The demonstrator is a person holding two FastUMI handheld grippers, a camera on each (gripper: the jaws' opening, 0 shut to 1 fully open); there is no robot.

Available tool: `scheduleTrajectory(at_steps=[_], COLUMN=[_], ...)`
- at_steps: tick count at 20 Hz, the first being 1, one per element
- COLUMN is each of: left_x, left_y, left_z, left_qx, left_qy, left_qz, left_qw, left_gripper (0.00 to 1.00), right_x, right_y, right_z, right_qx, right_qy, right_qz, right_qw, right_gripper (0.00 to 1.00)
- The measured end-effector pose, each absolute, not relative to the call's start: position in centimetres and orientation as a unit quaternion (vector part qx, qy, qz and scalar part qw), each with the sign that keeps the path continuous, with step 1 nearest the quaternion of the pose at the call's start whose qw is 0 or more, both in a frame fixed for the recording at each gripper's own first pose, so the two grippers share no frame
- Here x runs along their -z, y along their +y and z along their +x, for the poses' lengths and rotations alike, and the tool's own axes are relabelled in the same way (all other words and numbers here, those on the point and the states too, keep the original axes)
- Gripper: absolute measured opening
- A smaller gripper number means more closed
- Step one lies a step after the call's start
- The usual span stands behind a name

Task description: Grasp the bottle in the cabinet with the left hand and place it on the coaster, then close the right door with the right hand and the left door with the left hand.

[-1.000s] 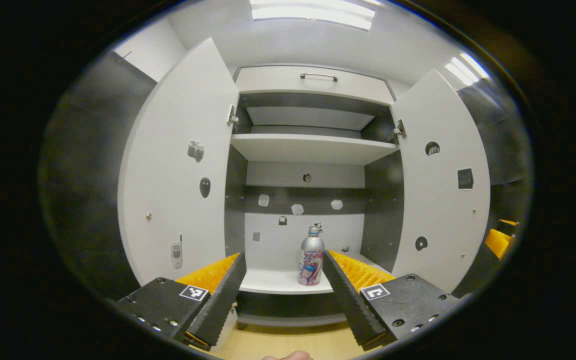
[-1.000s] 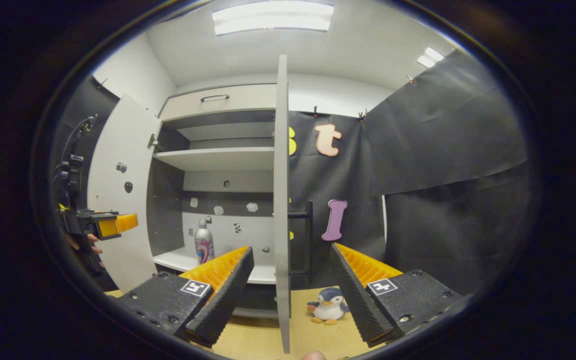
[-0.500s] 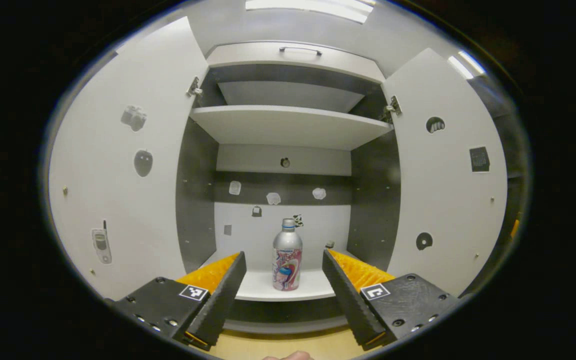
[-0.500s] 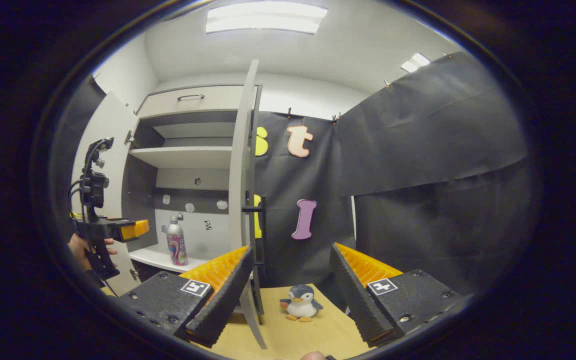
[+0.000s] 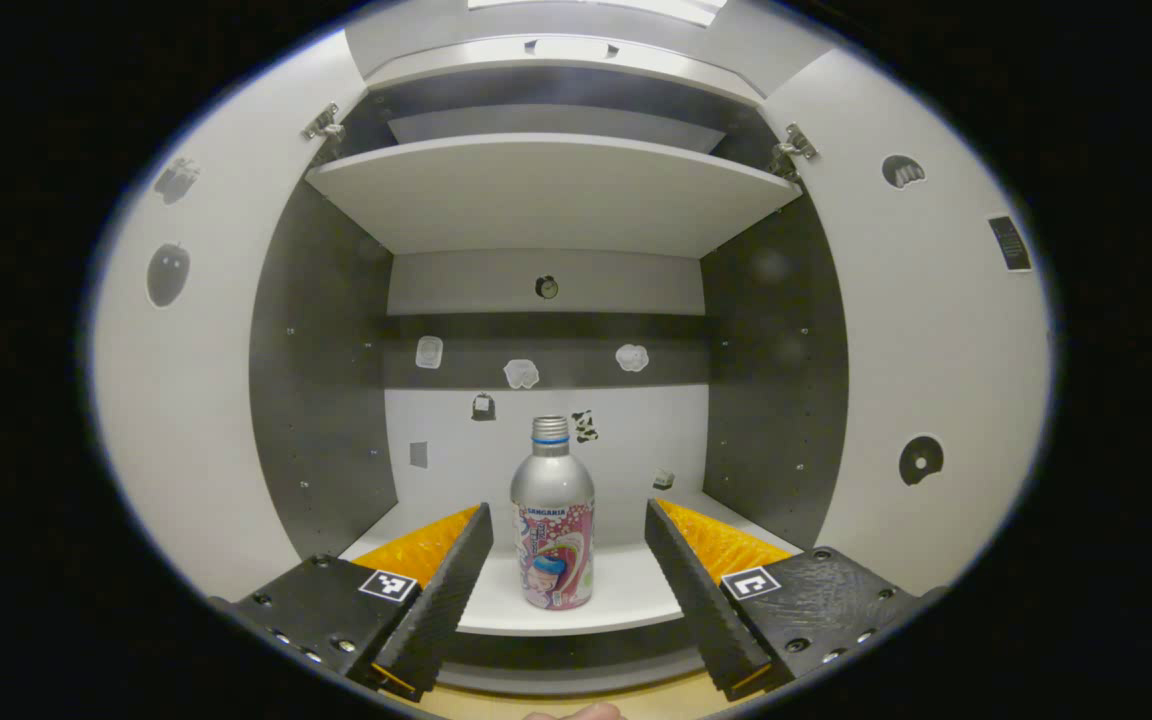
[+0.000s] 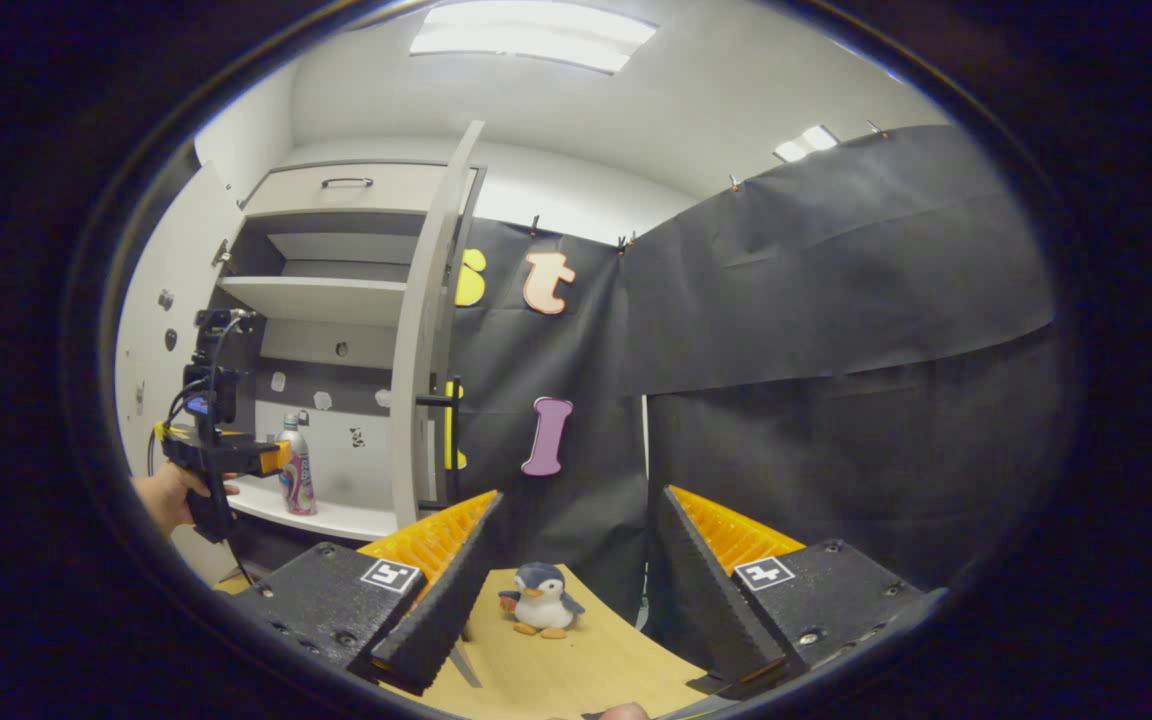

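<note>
The cabinet (image 5: pixel 576 190) stands open, both doors swung wide to give a clear reach. The bottle (image 5: pixel 553 520), smooth metal with a printed wrap, stands upright on the shelf straight ahead between the left gripper's (image 5: pixel 566 570) spread ribbed fingers, untouched. The right gripper (image 6: pixel 576 585) waits, spread, above a plush penguin (image 6: pixel 541 600).

A: Room?
B: White ceiling (image 6: pixel 636 110), 2 light panels (image 6: pixel 533 38) on. Black cloth wall (image 6: pixel 836 300) at right.
A: Floor, furniture?
B: Light wood surface (image 6: pixel 586 660) below. Penguin plush (image 6: pixel 541 600) sits on it.
</note>
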State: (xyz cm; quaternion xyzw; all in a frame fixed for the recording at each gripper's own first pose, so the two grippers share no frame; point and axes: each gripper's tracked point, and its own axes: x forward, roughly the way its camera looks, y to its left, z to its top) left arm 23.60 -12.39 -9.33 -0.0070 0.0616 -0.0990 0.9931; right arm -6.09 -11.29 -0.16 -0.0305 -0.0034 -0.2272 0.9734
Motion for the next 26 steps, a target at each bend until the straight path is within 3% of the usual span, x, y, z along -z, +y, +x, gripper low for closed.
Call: scheduleTrajectory(at_steps=[7, 8, 9, 12, 15, 16, 18, 19, 20, 21, 26], left_x=[13.4, 14.1, 14.7, 15.8, 15.7, 15.7, 15.8, 15.8, 15.6, 15.8, 14.9], left_y=[-12.2, -12.2, -12.2, -12.2, -12.1, -12.1, -12.1, -12.2, -12.2, -12.3, -12.3], left_z=[28.8, 29.4, 30.0, 31.4, 32.4, 32.8, 33.3, 33.6, 33.5, 33.5, 32.2], left_qx=[0.078, 0.075, 0.073, 0.066, 0.066, 0.065, 0.069, 0.069, 0.068, 0.071, 0.08], left_qy=[0.094, 0.1, 0.105, 0.111, 0.107, 0.102, 0.105, 0.104, 0.104, 0.107, 0.105], left_qz=[-0.004, -0.003, -0.002, 0.007, 0.022, 0.024, 0.029, 0.03, 0.027, 0.022, 0.005], left_qw=[0.992, 0.992, 0.992, 0.992, 0.992, 0.992, 0.992, 0.992, 0.992, 0.991, 0.991], left_gripper=[0.95, 1.0, 0.95, 0.95, 0.95, 0.99, 0.95, 0.99, 0.96, 0.82, 0.76], right_x=[0.6, 0.7, 0.7, 0.9, 1.1, 1.3, 1.3, 1.4, 1.5, 1.4, 1.4], right_y=[-12.2, -12.3, -12.3, -12.6, -12.6, -12.6, -12.5, -12.6, -12.6, -12.5, -12.8], right_z=[-6.2, -6.2, -6.1, -6.1, -6.1, -6.2, -6.3, -6.3, -6.4, -6.4, -6.8], right_qx=[0.243, 0.243, 0.244, 0.247, 0.246, 0.246, 0.244, 0.243, 0.24, 0.237, 0.238], right_qy=[0.004, 0.005, 0.006, 0.009, 0.014, 0.016, 0.02, 0.021, 0.024, 0.024, 0.023], right_qz=[-0.031, -0.031, -0.031, -0.033, -0.036, -0.036, -0.035, -0.034, -0.032, -0.028, -0.02], right_qw=[0.969, 0.97, 0.969, 0.968, 0.969, 0.968, 0.969, 0.969, 0.97, 0.971, 0.971], right_gripper=[0.99, 0.99, 0.99, 0.99, 0.99, 0.99, 0.99, 0.99, 0.99, 0.99, 0.99])
